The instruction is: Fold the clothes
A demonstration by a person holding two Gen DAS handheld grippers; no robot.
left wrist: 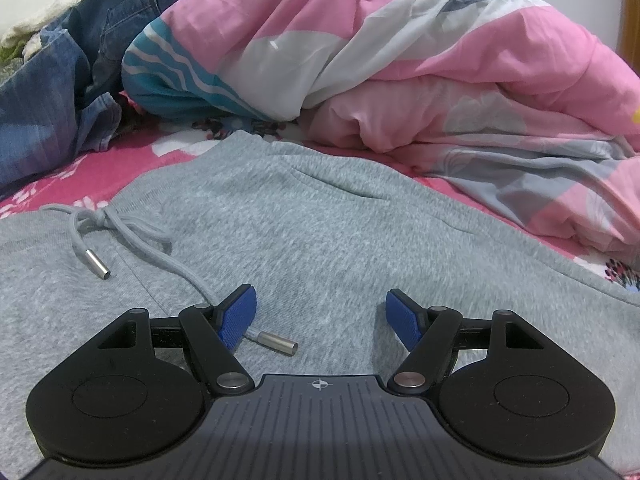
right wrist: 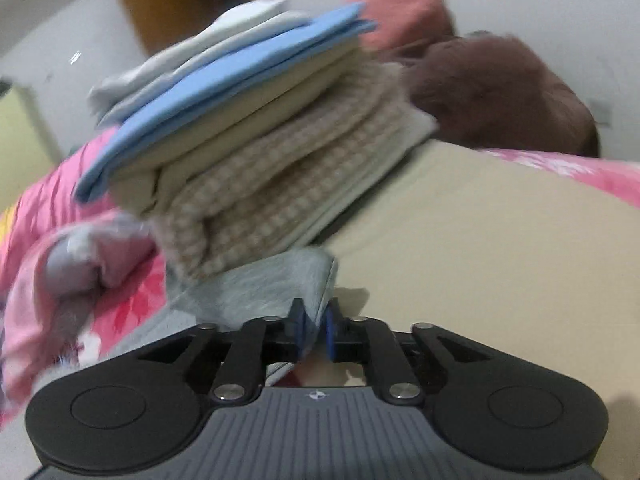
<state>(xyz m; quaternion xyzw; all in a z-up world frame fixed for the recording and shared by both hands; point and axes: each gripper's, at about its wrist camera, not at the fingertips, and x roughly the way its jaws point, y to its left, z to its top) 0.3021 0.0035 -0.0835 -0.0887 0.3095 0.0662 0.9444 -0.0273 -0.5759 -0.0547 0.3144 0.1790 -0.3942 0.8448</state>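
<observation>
**Grey sweatpants spread on the bed, one edge already pinched**

The grey sweatpants [left wrist: 320, 220] are laid flat on the bed [left wrist: 80, 176], waistband end toward the left of the left wrist view. The drawstring [left wrist: 132, 236] is knotted at the waistband, and its two metal tips lie loose on the cloth. The fabric is judged to be a soft, fairly thick fleece: light, limp, not slippery, and likely to sag wherever it is unsupported. Hold is best taken at a hem or the waistband edge, clear of the cord.

Just above the sweatpants, the left hand-held gripper [left wrist: 321, 316] is held with its jaws spread wide and nothing between them; one metal tip lies close by its left pad. The right hand-held gripper [right wrist: 314, 326] is clenched on a fold of grey fabric, probably a sweatpants edge, though heavy blur prevents certainty.

Beyond the sweatpants, a pink and white quilt [left wrist: 400, 40] is heaped, with blue jeans [left wrist: 80, 60] to its left. In the right wrist view a stack of folded clothes [right wrist: 248, 136] is seen just behind the pinched cloth.
</observation>
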